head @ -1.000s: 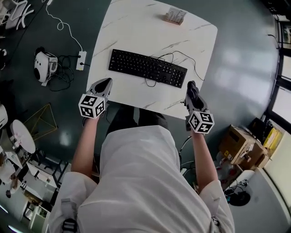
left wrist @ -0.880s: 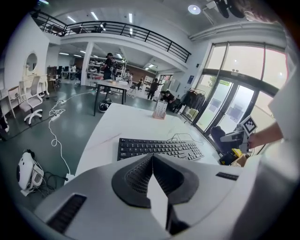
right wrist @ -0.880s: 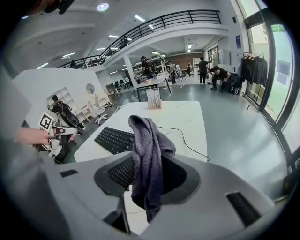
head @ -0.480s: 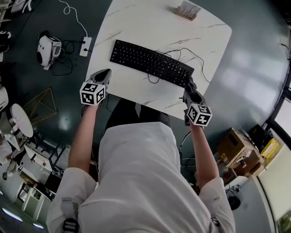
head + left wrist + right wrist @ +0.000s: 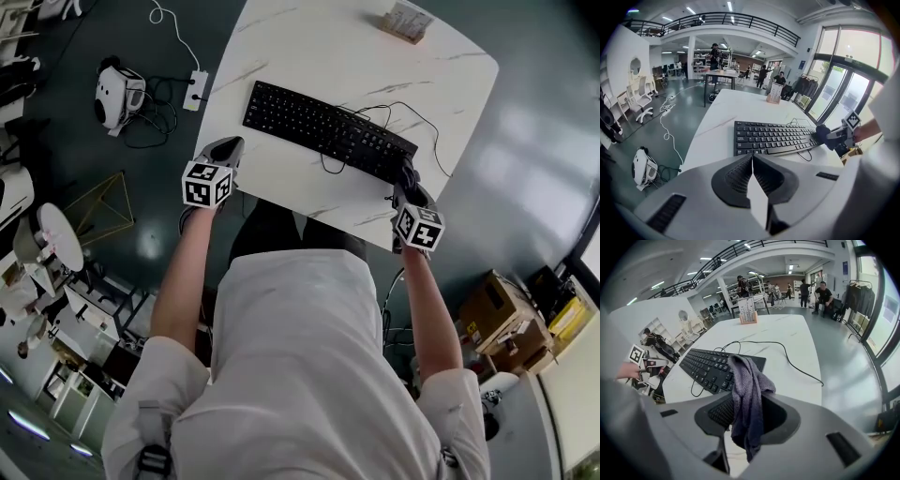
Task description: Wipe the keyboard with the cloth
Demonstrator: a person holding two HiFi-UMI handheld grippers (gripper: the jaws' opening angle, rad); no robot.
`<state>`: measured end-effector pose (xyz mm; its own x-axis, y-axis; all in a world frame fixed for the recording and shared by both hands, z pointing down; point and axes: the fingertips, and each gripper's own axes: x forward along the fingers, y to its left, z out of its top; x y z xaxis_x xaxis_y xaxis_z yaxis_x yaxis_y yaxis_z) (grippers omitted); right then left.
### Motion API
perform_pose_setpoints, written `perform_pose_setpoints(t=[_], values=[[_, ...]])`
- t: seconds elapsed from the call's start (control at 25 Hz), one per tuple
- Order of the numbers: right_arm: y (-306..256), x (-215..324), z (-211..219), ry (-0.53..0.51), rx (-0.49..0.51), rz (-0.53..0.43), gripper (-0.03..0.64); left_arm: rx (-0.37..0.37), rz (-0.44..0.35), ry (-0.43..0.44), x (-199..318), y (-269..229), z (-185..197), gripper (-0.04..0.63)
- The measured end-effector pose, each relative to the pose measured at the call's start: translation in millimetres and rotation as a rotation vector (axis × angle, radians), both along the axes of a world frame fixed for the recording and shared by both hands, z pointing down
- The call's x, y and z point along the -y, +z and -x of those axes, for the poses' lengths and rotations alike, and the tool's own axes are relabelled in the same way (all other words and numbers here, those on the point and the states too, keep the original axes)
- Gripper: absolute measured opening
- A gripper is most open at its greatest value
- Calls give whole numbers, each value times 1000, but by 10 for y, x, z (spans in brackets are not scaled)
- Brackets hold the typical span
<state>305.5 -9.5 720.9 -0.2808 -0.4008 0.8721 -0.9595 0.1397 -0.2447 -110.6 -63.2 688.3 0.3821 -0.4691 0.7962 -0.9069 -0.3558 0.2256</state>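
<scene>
A black keyboard (image 5: 328, 129) lies slantwise on the white marble table (image 5: 309, 56), its cable looping beside it. My right gripper (image 5: 409, 178) is shut on a grey-purple cloth (image 5: 746, 394), which hangs from the jaws just above the keyboard's (image 5: 715, 369) right end. In the left gripper view the same keyboard (image 5: 773, 137) lies ahead on the table, and the right gripper (image 5: 825, 136) shows at its far end. My left gripper (image 5: 228, 150) sits shut and empty at the table's near-left edge, short of the keyboard.
A small holder with cards (image 5: 405, 21) stands at the table's far edge. On the dark floor to the left lie a power strip (image 5: 196, 90), cables and a white robot-like device (image 5: 120, 94). Cardboard boxes (image 5: 506, 319) sit at the right.
The right gripper with the cloth has moved forward from the table's near edge to the keyboard's right end. The head view has shifted, and the left gripper stays near the table's left edge.
</scene>
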Motion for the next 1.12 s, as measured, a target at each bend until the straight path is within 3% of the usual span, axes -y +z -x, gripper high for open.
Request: perform_pose_setpoints(t=[0.2,0.44,1.0,1.12], values=[[103,-21,22,14,-34,17,158,-2,22,15,79,119,114,15],[108,-17,51,103,-58,27,158,39,54,41,149,308,242,15],[72,82,350,236,-219,32,158,-25,91,184,400,533,195,15],[53,159,548,234,-188,11,158,-36,95,213,416,543,167,15]])
